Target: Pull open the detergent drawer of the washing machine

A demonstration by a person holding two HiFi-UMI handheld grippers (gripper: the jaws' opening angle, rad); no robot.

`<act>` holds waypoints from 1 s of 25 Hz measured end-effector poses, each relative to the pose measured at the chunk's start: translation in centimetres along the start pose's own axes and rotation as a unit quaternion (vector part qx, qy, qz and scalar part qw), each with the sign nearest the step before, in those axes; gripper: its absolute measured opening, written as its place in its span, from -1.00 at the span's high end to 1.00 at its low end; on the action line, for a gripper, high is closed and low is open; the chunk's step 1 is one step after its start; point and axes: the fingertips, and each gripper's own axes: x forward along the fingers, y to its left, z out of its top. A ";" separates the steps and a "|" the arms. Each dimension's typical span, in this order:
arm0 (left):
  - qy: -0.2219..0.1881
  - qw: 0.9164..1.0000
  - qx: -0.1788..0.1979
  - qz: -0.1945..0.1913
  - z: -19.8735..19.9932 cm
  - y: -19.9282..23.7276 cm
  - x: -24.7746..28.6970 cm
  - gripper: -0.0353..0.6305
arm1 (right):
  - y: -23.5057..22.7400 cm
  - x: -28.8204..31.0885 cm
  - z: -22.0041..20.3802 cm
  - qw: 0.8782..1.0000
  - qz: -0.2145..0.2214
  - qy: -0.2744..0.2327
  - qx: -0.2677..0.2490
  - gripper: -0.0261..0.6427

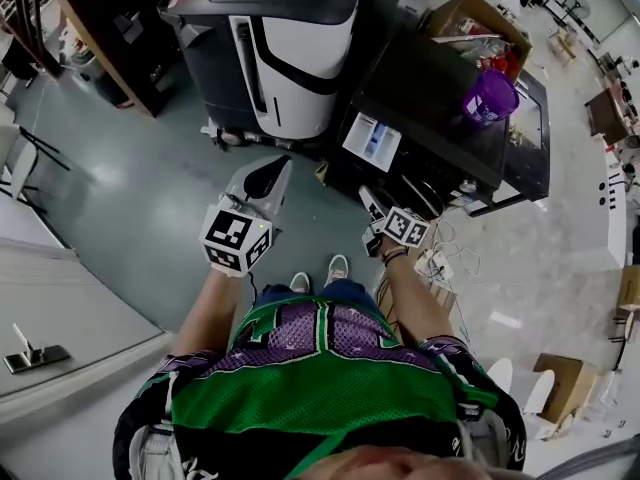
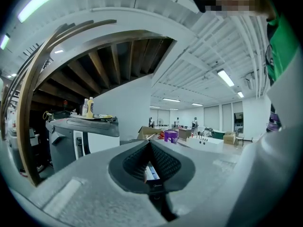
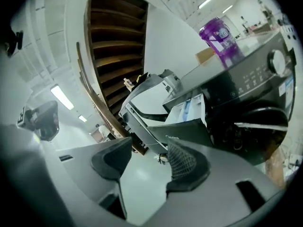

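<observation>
The black washing machine (image 1: 440, 88) stands ahead of me, slightly to the right. Its detergent drawer (image 1: 372, 140) juts out from the upper left corner, showing a white and blue inside. In the right gripper view the pulled-out drawer (image 3: 189, 111) lies just beyond the jaws. My right gripper (image 1: 367, 198) (image 3: 149, 160) is open and empty, a short way below the drawer. My left gripper (image 1: 272, 173) (image 2: 150, 162) hovers over the floor left of the machine, its pads pressed together on nothing.
A purple detergent bottle (image 1: 490, 96) (image 3: 217, 34) stands on top of the washer, beside a cardboard box (image 1: 470, 18). A white and grey machine (image 1: 290, 48) stands to the washer's left. Cables (image 1: 440, 258) lie on the floor near my right foot.
</observation>
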 end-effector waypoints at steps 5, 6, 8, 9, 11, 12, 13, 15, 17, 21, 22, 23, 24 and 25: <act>0.002 1.000 0.003 -0.005 0.2 -1.2 1.2 0.84 | 2.8 -2.9 3.2 0.999 0.011 -0.007 -0.051 0.22; 0.001 1.000 0.003 -0.005 0.5 -1.6 1.6 0.84 | 3.6 -3.5 4.4 0.998 0.017 -0.012 -0.065 0.22; -0.003 1.000 0.001 -0.006 1.2 -2.7 2.5 0.84 | 5.0 -4.9 6.6 0.995 0.024 -0.017 -0.097 0.22; -0.004 1.000 -0.002 -0.005 1.6 -3.2 2.8 0.84 | 5.5 -5.7 7.6 0.993 0.025 -0.018 -0.112 0.22; -0.008 1.000 -0.005 -0.003 2.4 -4.5 3.6 0.84 | 6.5 -7.5 9.7 0.990 0.028 -0.020 -0.139 0.22; -0.009 1.000 -0.004 -0.001 2.8 -5.1 4.0 0.84 | 6.9 -8.3 10.7 0.988 0.029 -0.021 -0.151 0.22; -0.011 1.000 -0.003 0.000 3.2 -5.7 4.5 0.84 | 7.2 -9.2 11.8 0.986 0.030 -0.023 -0.164 0.22; -0.016 1.000 -0.001 0.000 4.0 -6.8 5.4 0.84 | 7.8 -10.7 14.1 0.981 0.028 -0.030 -0.188 0.23; -0.018 1.000 0.000 -0.001 4.5 -7.9 6.2 0.84 | 8.3 -12.5 16.4 0.977 0.027 -0.048 -0.204 0.23; -0.024 1.000 0.007 -0.005 5.8 -9.6 7.2 0.84 | 10.4 -16.3 21.0 0.968 0.038 -0.107 -0.225 0.27; -0.026 1.000 0.009 -0.005 6.2 -9.9 7.4 0.84 | 11.0 -17.0 22.0 0.965 0.043 -0.118 -0.229 0.27; -0.029 1.000 0.010 -0.006 6.5 -10.1 7.6 0.84 | 11.6 -17.7 22.9 0.964 0.046 -0.125 -0.232 0.27; -0.032 0.999 0.010 -0.005 6.9 -10.2 7.7 0.84 | 12.1 -18.3 23.6 0.962 0.047 -0.131 -0.236 0.27; -0.035 0.999 0.010 -0.005 7.2 -10.3 7.8 0.84 | 12.6 -18.8 24.3 0.960 0.046 -0.137 -0.242 0.27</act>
